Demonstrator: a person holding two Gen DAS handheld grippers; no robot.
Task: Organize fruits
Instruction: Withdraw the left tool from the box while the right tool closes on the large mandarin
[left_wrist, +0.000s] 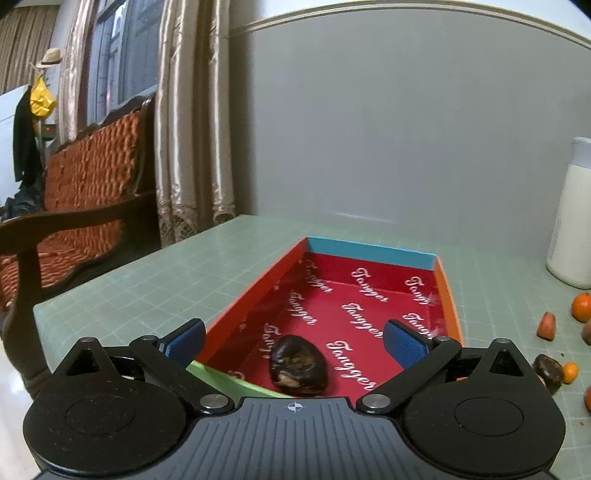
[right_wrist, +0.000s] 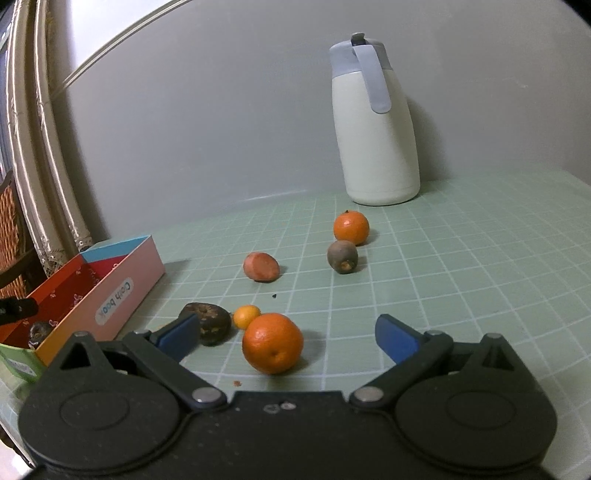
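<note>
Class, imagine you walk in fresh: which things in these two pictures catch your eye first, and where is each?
The bright red box lies on the green grid mat ahead of the open left hand-held gripper, with one dark fruit at its near end. In the right wrist view a large orange sits between the fingers of the open right hand-held gripper, untouched. Behind it, a tall white jug stands against the wall.

A: My left cam cuts the white jug off at the right edge, plus one orange fruit.

B: And the box?

A: Its near green wall hides behind my gripper body.
</note>
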